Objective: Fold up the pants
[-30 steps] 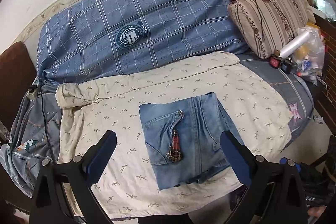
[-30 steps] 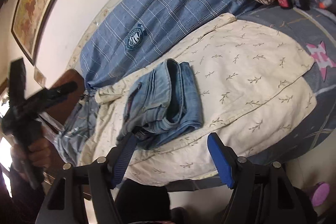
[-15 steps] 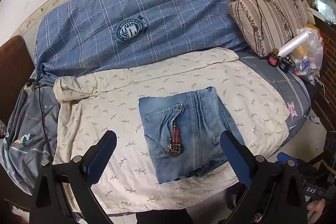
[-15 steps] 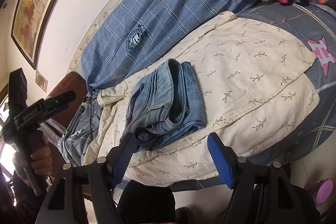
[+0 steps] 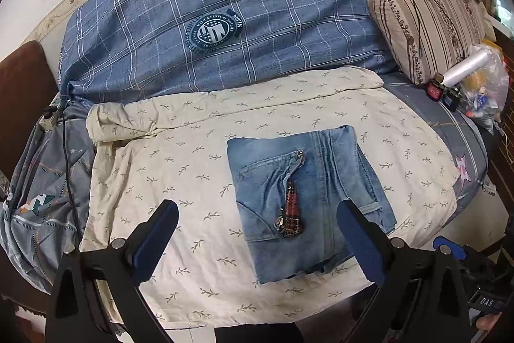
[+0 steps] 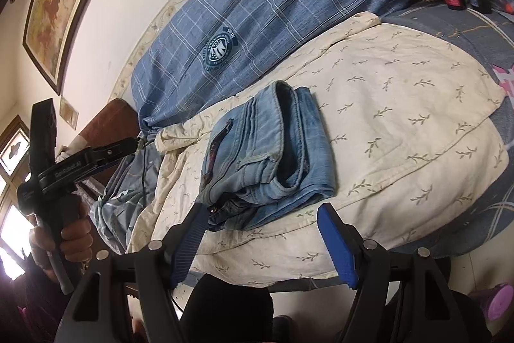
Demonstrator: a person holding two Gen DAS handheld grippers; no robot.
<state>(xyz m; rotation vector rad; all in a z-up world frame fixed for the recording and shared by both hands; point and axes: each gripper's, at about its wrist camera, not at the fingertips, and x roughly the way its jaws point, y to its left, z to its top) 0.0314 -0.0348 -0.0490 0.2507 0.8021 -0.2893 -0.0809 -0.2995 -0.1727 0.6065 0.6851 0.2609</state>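
Note:
The light blue jeans [image 5: 308, 198] lie folded into a thick rectangle on a cream leaf-print sheet [image 5: 180, 169]. A pocket with a red patterned trim faces up. In the right wrist view the folded jeans [image 6: 273, 156] show their stacked layers. My left gripper [image 5: 257, 243] is open and empty, held above the sheet's near edge in front of the jeans. My right gripper [image 6: 260, 233] is open and empty, just in front of the jeans' near end. The left gripper also shows in the right wrist view [image 6: 57, 172], held in a hand at the far left.
A blue plaid quilt [image 5: 225, 21] lies rolled along the wall. A striped pillow [image 5: 427, 28] with a brown bag on it sits at the right. Small bottles and a plastic bag [image 5: 482, 85] lie beside it. A cable [image 5: 69, 163] runs down the left.
Both grippers have drawn back a little from the jeans and stay open. The jeans have not moved.

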